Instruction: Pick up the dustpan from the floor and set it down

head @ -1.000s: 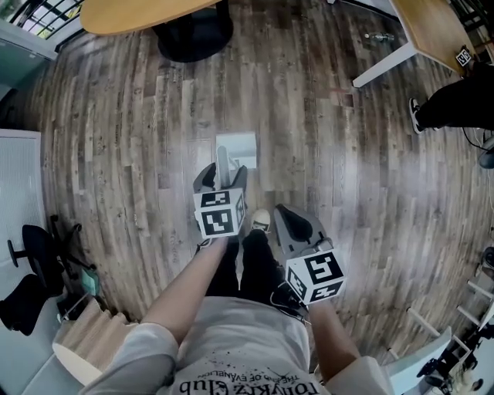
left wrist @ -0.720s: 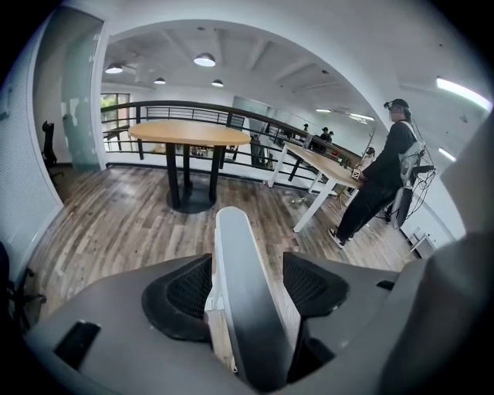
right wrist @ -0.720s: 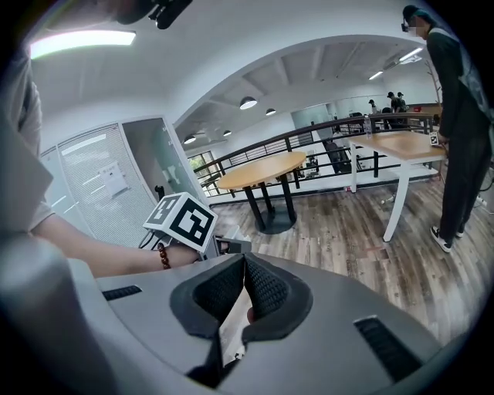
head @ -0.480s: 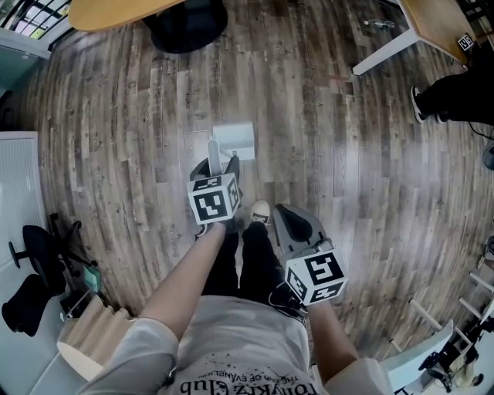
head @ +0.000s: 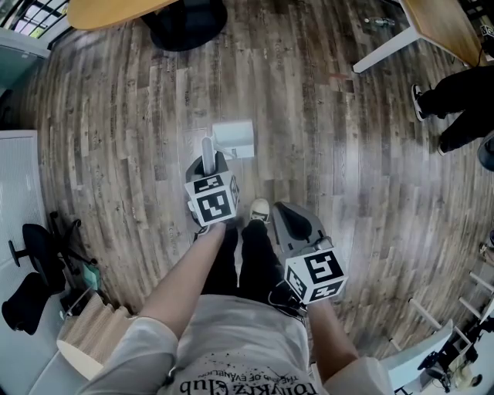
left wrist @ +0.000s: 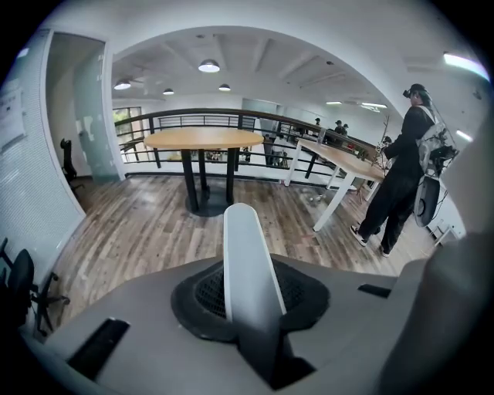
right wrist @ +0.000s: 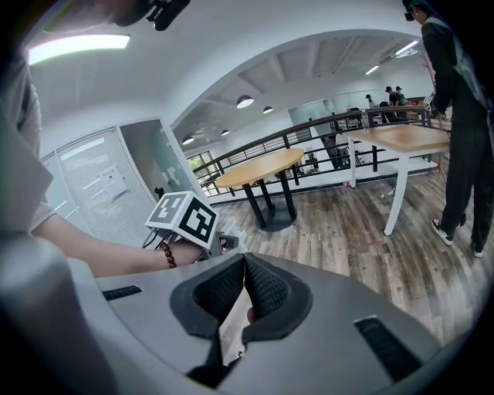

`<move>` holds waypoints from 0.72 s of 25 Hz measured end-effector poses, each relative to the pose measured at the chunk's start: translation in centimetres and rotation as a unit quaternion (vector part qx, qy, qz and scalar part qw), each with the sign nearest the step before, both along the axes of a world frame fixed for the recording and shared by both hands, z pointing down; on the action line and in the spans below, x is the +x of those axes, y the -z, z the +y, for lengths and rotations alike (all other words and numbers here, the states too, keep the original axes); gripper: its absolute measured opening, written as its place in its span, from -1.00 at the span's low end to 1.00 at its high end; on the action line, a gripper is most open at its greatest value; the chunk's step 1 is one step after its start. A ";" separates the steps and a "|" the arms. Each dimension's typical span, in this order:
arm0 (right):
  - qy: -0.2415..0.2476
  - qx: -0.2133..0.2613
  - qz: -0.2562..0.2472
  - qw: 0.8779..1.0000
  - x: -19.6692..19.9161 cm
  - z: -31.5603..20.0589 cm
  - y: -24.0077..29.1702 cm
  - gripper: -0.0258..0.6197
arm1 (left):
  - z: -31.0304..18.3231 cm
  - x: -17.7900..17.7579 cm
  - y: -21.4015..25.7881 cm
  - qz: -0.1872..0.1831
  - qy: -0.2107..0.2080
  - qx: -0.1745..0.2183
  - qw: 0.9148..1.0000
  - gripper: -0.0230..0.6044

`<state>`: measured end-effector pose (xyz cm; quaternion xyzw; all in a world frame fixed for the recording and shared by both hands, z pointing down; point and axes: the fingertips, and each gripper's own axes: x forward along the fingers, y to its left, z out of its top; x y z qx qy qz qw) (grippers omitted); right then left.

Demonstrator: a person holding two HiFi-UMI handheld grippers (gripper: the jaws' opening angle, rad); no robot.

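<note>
Moved: your left gripper [head: 210,163] has sunk onto the dustpan [head: 234,140], and its jaws have just been closing on the white handle [left wrist: 248,270], now pinched between them.
Dustpan: flat on the wood floor [head: 347,170], just beyond your shoe [head: 261,212], well clear of the floor's edges.
Axis: the handle stands up from the pan's near side, along the left gripper's jaws.
Right gripper [head: 287,220]: jaws together, empty, farther off.
Next: likely a straight lift.

Grey-brown wooden plank floor [head: 131,116], white plastic dustpan [head: 234,139] lying on it at centre, black round table base [head: 185,19] at top, white slanted table leg [head: 384,51] at upper right.
</note>
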<state>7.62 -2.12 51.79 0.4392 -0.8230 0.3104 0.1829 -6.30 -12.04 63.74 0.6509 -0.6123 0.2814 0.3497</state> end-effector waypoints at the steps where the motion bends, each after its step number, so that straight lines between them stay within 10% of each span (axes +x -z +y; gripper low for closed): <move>1: 0.000 0.000 0.000 1.000 0.0 0.1 -0.1 -0.84 | 0.1 0.0 0.0 -0.001 -0.001 0.000 1.000 -0.64; 18: 0.012 0.015 0.002 1.000 0.3 -0.6 1.0 -0.84 | 2.2 -0.5 2.0 -0.022 -0.113 0.022 0.993 -0.65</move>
